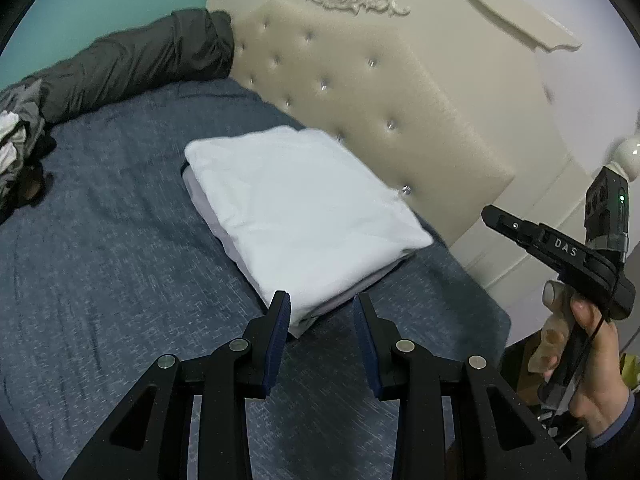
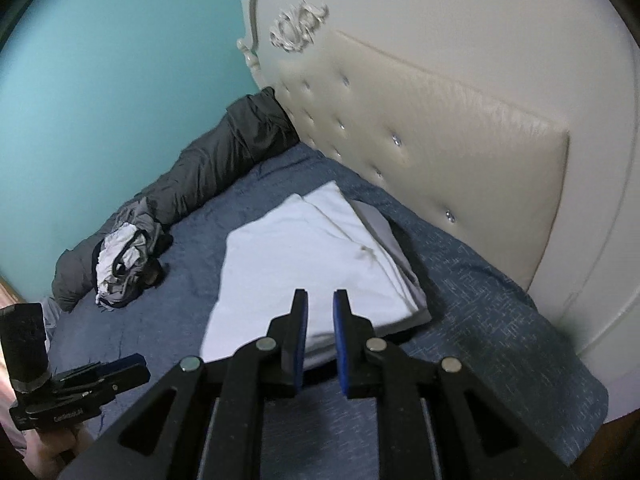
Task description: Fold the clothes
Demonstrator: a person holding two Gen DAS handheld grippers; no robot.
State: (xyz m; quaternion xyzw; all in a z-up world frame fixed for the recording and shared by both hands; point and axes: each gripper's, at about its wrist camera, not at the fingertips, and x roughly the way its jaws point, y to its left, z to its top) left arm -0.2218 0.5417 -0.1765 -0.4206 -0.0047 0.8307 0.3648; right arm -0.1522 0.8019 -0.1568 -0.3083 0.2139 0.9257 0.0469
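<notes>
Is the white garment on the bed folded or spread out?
Folded: the white garment lies as a neat rectangle on the blue bedspread, stacked layers visible along its edge.

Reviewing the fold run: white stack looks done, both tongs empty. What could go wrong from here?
1. The folded white garment lies near the bed corner; a nudge may push it off.
2. Left tongs hover at its near edge, open; closing could snag a layer and undo the fold.
3. The crumpled clothes pile lies far across the bed.

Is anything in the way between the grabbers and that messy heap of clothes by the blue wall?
Nothing blocks it. Only open blue bedspread lies between the left gripper and the crumpled clothes pile. The folded white stack sits before the right gripper, off to the side.
</notes>
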